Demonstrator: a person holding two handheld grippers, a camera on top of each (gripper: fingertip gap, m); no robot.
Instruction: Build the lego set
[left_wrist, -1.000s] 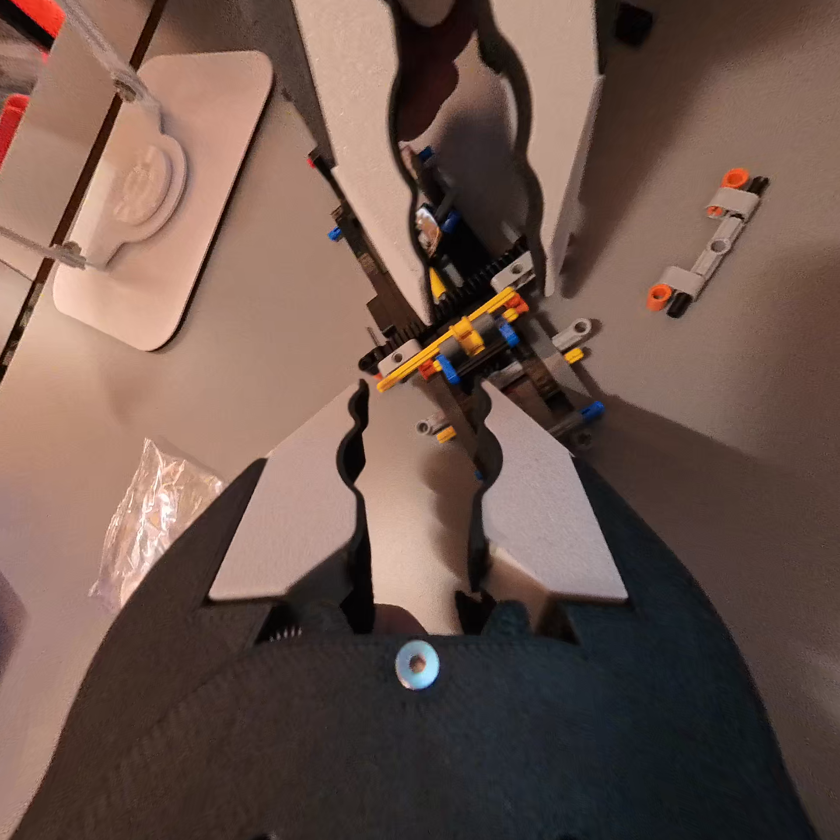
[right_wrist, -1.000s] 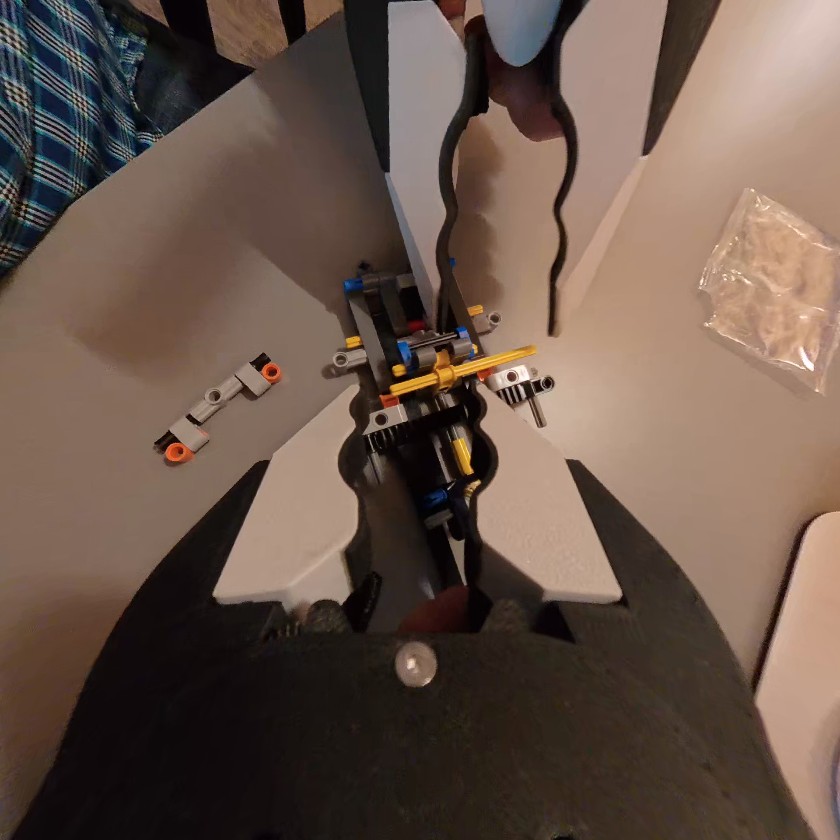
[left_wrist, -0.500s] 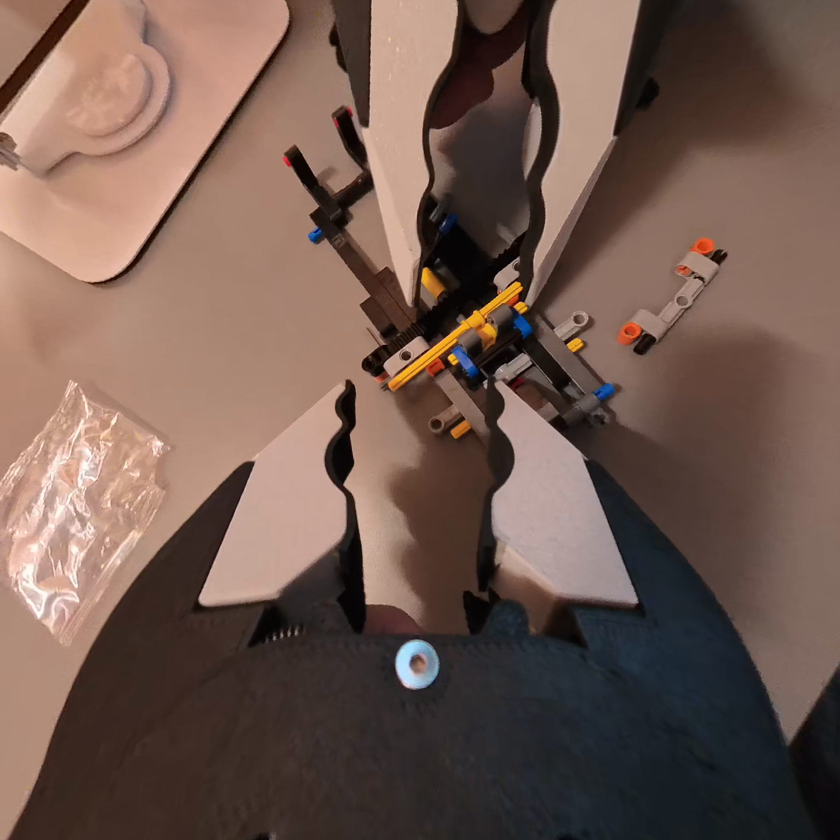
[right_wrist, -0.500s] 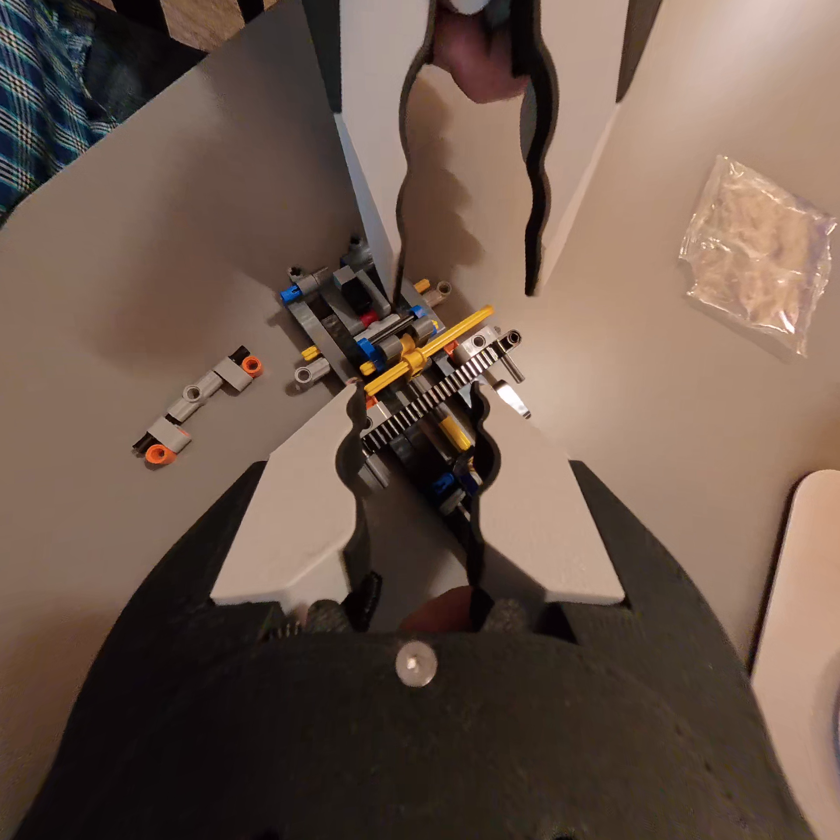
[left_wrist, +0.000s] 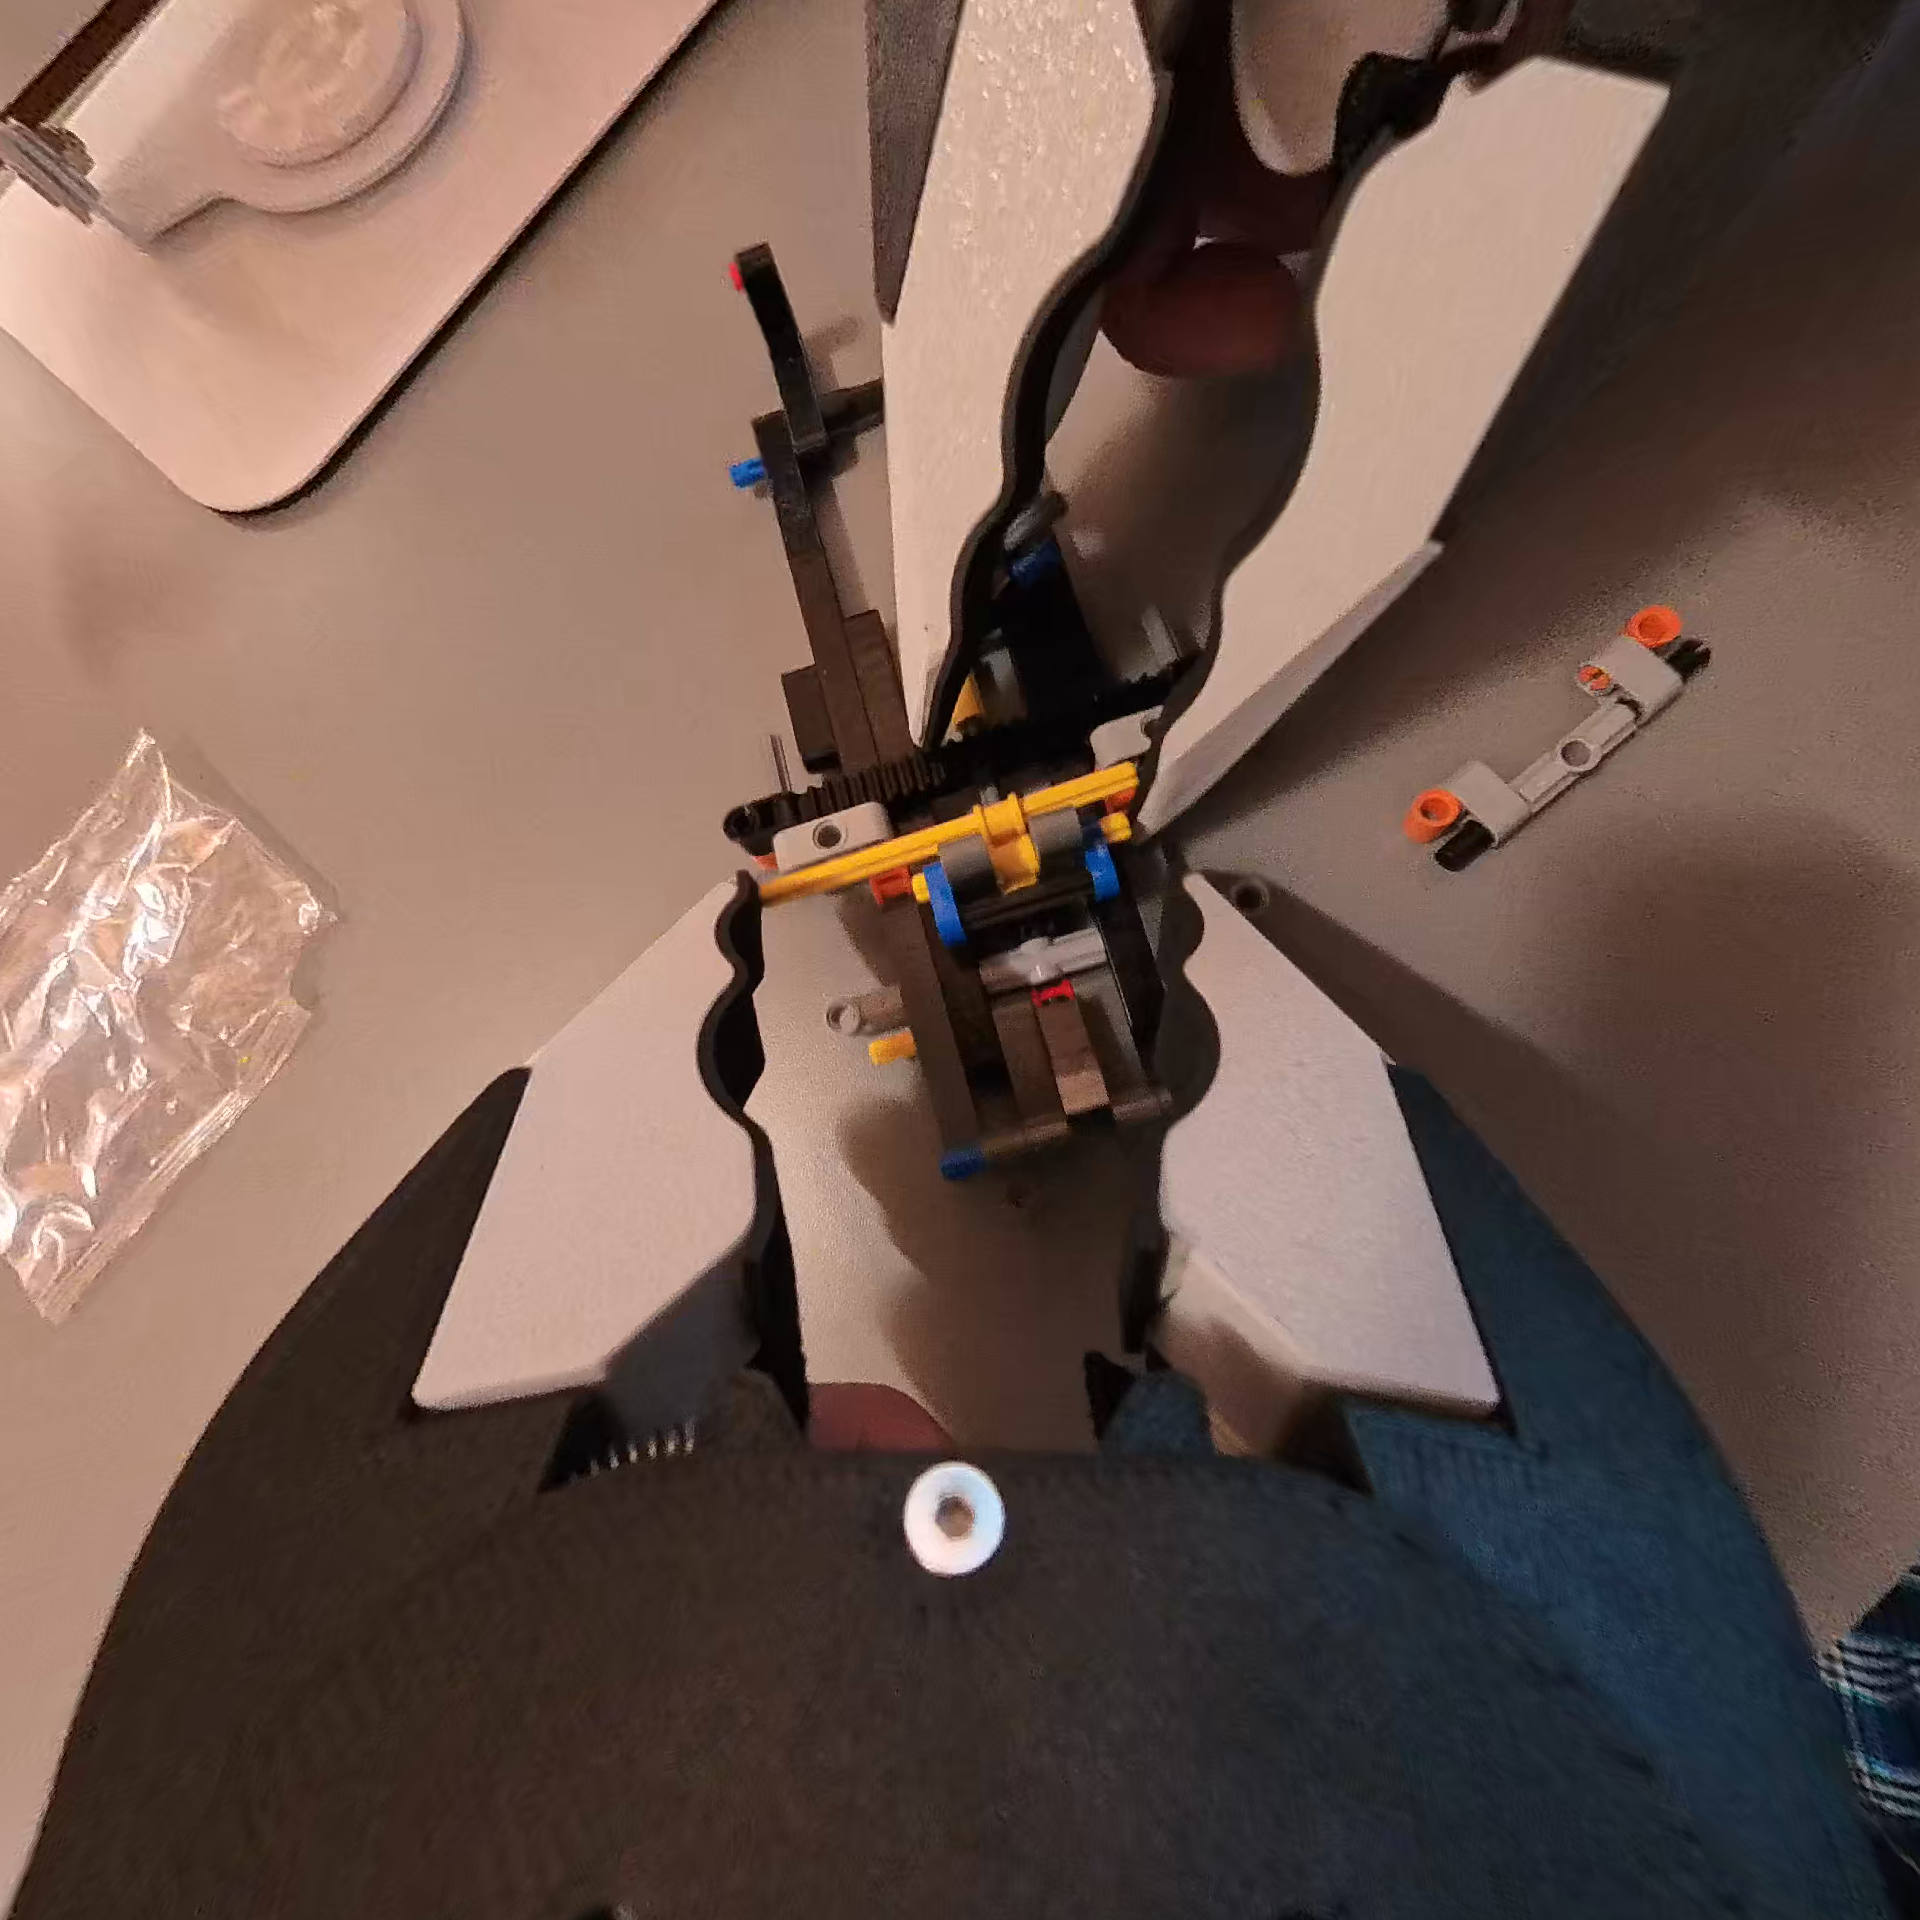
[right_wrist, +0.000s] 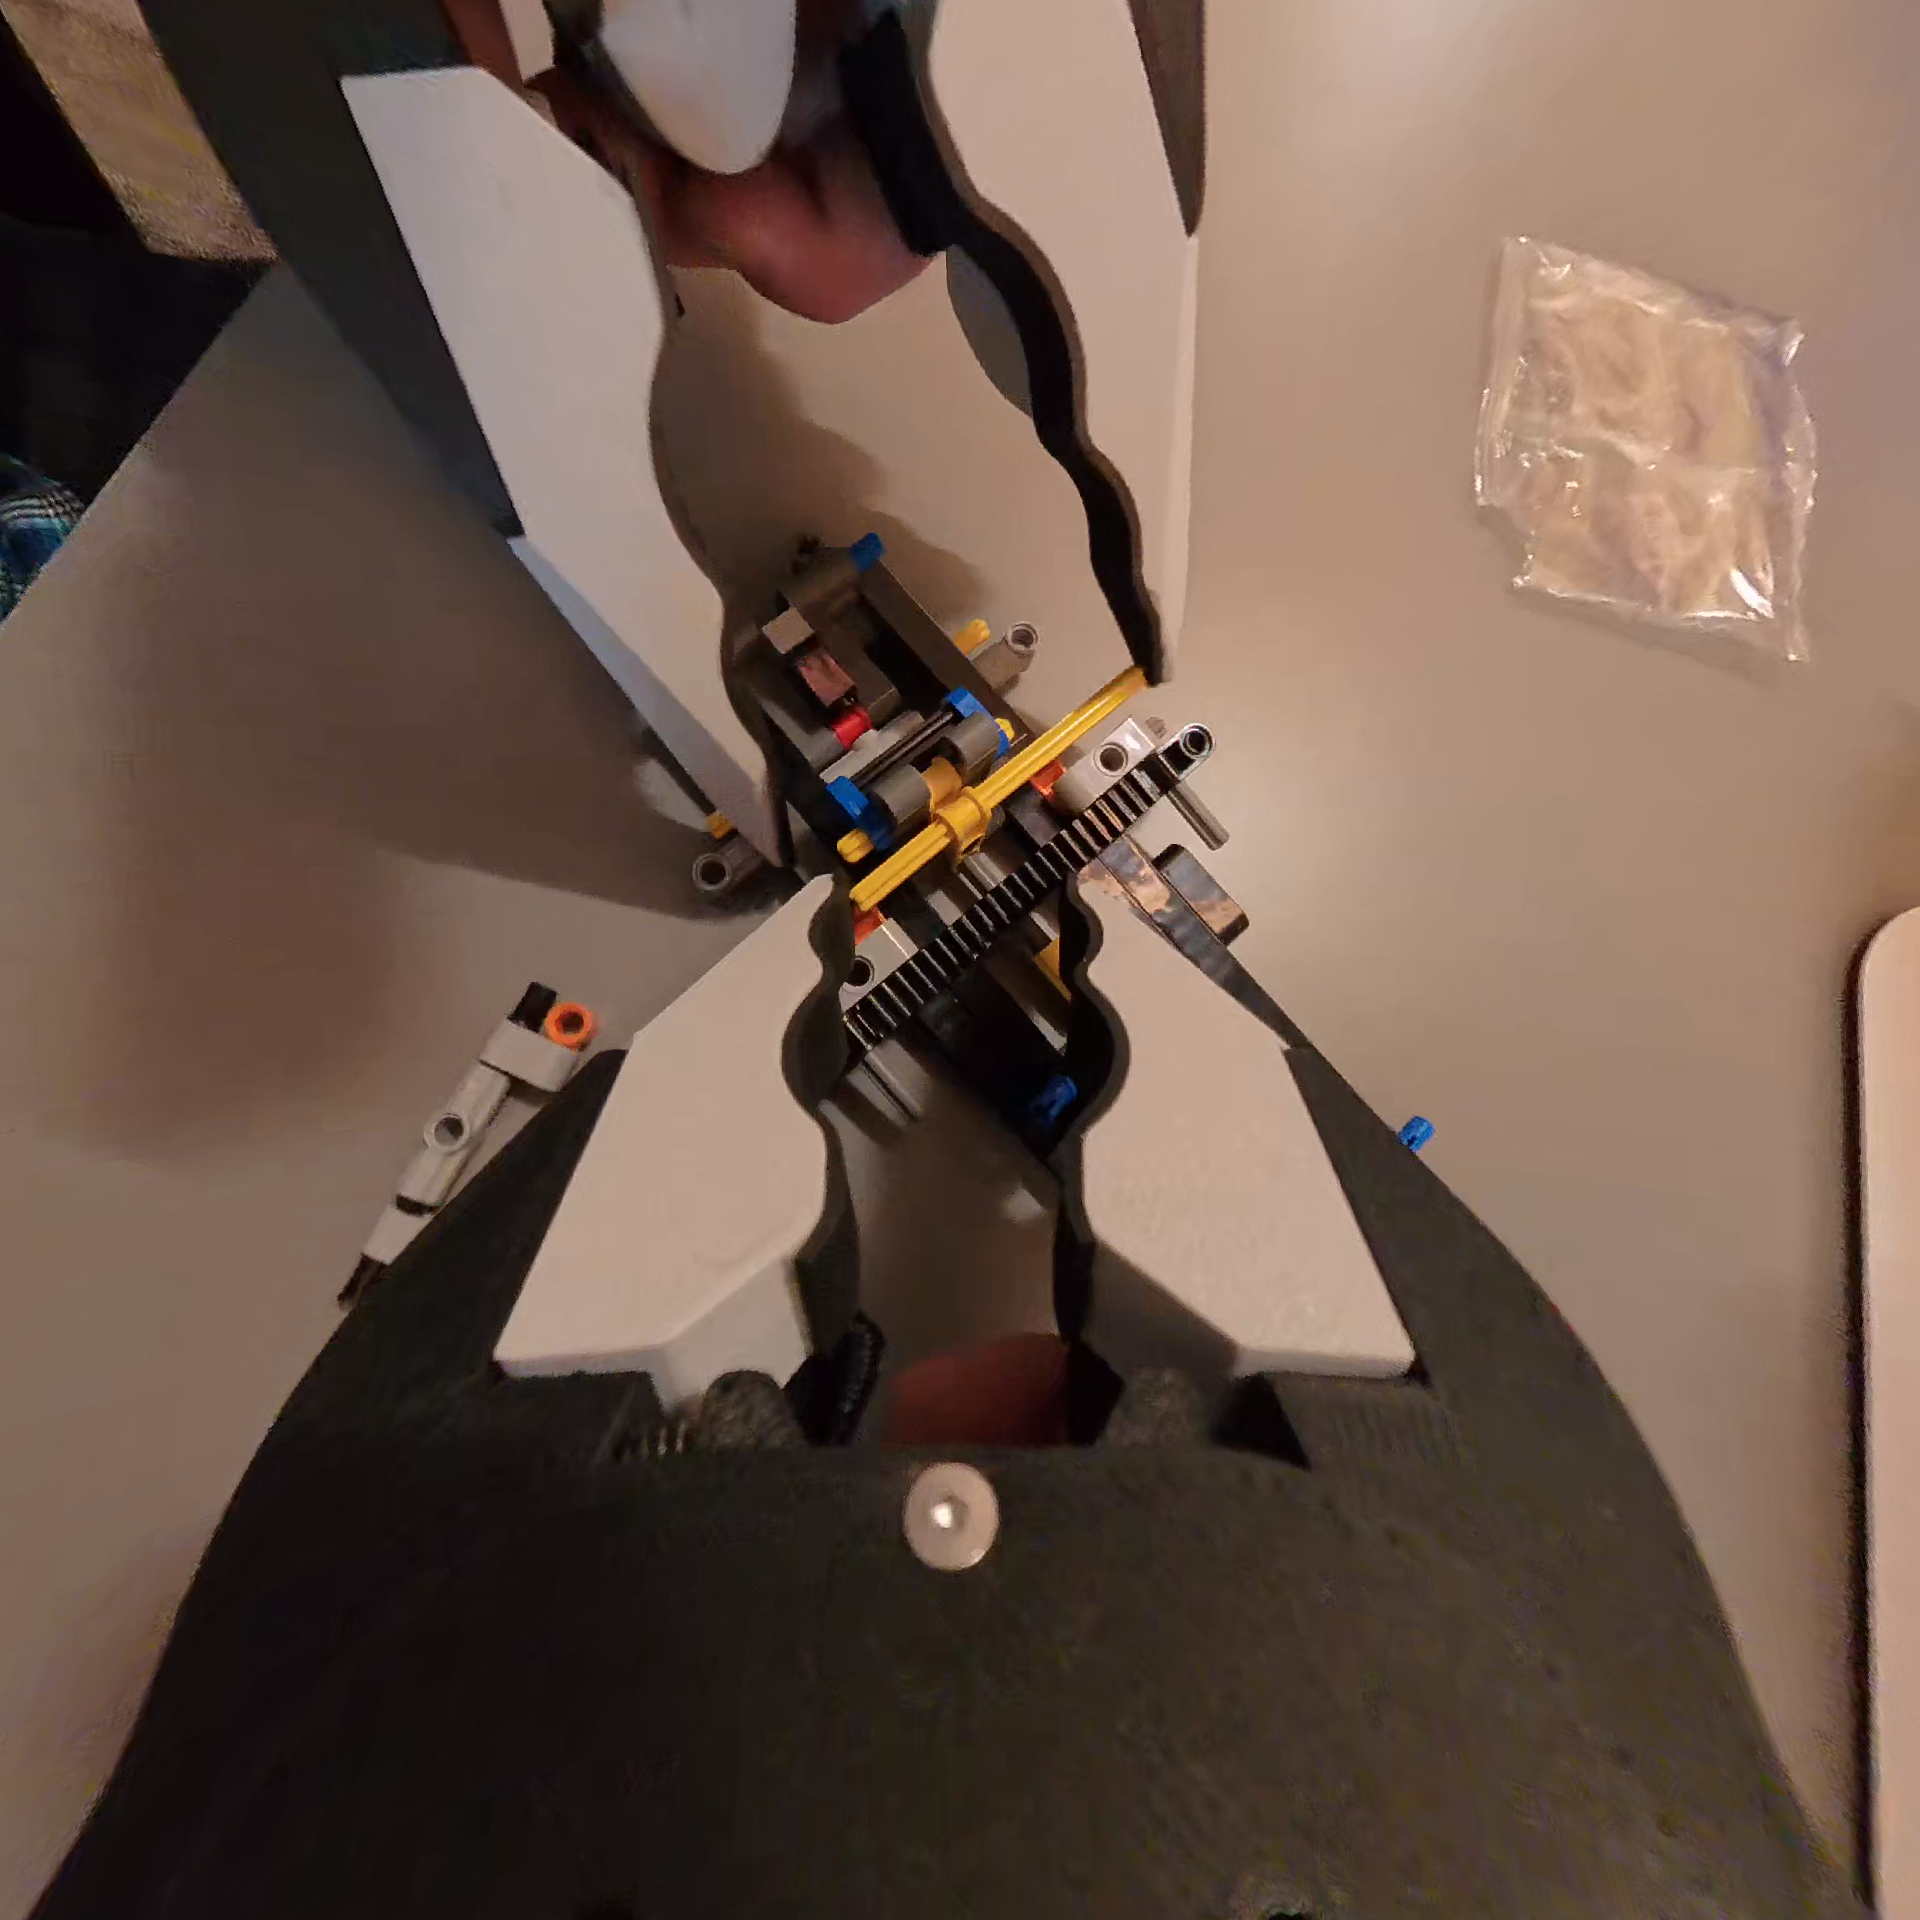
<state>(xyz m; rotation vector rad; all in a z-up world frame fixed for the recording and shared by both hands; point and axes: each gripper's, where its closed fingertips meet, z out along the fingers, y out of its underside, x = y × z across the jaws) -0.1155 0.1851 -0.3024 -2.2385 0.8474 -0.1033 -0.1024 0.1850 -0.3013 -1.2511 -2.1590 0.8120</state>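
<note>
**Two tools closing in on one half-built model**

One plain grey bench (left_wrist: 416, 644) is carrying everything. Two black-and-white tools are meeting over it: the left tool (left_wrist: 961, 904) is standing with its jaws apart around the near end of the model, and the right tool (right_wrist: 951, 914) is clamping the far end. One dark lego assembly with a yellow axle and black toothed rack (left_wrist: 966, 862) is lying between them, partly hidden by both. One white rounded board (left_wrist: 260, 239) is getting cut off. One crumpled clear plastic bag (left_wrist: 135, 997) and one small grey connector with orange bushes (left_wrist: 1548, 758) are lying apart. No writing is showing legibly.
</note>
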